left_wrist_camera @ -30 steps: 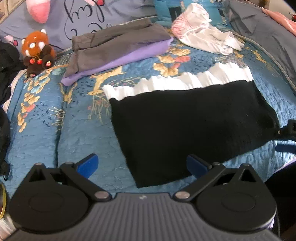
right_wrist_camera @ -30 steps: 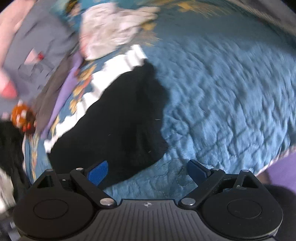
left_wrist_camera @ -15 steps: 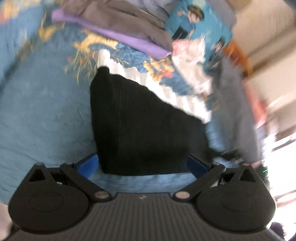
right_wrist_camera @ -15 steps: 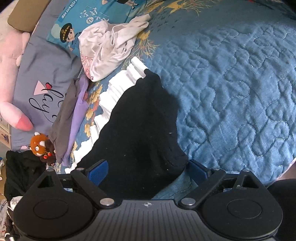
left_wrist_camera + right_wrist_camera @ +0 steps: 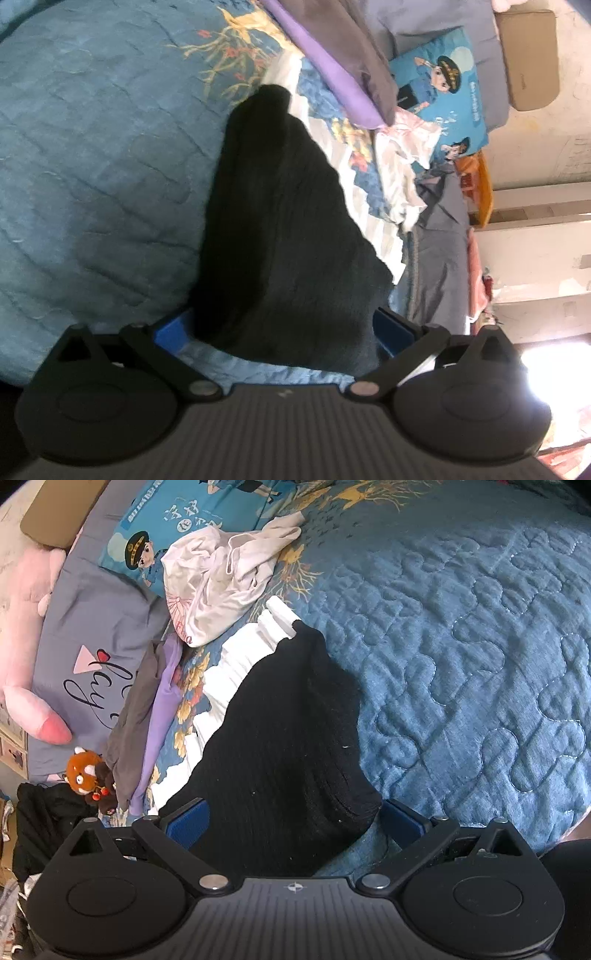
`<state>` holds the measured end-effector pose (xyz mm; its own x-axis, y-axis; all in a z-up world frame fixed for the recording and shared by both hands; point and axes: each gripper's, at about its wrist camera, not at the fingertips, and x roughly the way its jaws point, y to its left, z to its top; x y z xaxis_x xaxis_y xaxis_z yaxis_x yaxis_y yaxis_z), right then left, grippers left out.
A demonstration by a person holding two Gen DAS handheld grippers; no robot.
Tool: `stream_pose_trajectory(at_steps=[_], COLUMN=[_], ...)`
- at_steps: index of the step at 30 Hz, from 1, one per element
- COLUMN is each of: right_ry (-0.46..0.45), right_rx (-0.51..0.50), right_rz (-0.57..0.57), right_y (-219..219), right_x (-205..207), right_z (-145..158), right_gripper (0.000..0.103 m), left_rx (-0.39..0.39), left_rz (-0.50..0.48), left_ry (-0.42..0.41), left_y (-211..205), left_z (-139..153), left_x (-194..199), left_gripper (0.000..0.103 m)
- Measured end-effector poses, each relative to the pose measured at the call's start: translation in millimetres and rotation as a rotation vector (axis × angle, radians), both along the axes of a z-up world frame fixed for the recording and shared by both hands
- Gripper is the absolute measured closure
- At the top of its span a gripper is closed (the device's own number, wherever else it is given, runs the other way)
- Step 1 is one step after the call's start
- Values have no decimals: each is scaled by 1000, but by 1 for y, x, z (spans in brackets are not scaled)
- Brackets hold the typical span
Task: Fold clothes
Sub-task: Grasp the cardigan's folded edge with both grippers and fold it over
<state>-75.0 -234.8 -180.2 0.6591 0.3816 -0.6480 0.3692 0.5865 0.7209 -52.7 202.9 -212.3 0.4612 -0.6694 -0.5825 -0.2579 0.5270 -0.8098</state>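
Both tongs, left point(image 5: 282, 326) spread, right point(image 5: 293, 818) opening, straddle the black garment point(image 5: 280, 746) unpinched.

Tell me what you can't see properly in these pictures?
- Black garment: right view, its near edge is hidden behind the gripper body.
- Black garment: left view, too dark to show its folds.
- White pleats: mostly under the black garment.
- Red panda toy: too small for detail.
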Motion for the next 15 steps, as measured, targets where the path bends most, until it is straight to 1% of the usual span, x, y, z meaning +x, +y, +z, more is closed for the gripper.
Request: stream_pose_trajectory(at_steps=[3,5,6,7,8,9,10,11,12,13,15], right_ry=[-7,-15,-21,-26,-29,-29,-26,-20,-14,-7,6], right_rx=[-4,7,10,13,10,8,7,17,26,34,35], right_rz=[-12,-36,-49,-60,-67,-73,-78,-76,-73,-72,-81], right_y=[1,0,-1,-2,-2,-2,-2,-2,-2,-2,-1], right_x=[-1,-3,-4,-5,-5,-6,-6,-5,-5,-4,-5], right_z=[0,-1,-1,-1,-1,-1,-1,-2,-3,-4,-6], right_gripper=[1,3,7,10,16,24,30,45,66,74,76], left_rx=[-11,-32,-44,-55,-66,-78,-74,-70,-71,-71,-60], left_rz=[5,22,32,41,50,59,61,61,61,61,60], left_ry=[-31,-36,-38,-39,-41,-43,-32,-25,-28,-39,-62], left_y=[-8,-7,-7,-6,-6,-6,-6,-7,-8,-8,-9], left_z=[-2,-4,-4,-5,-6,-7,-9,-11,-12,-10,-6], left_x=[3,2,2,1,1,0,0,-1,0,0,-1], left_gripper=[1,11,25,43,52,67,73,73,74,76,76])
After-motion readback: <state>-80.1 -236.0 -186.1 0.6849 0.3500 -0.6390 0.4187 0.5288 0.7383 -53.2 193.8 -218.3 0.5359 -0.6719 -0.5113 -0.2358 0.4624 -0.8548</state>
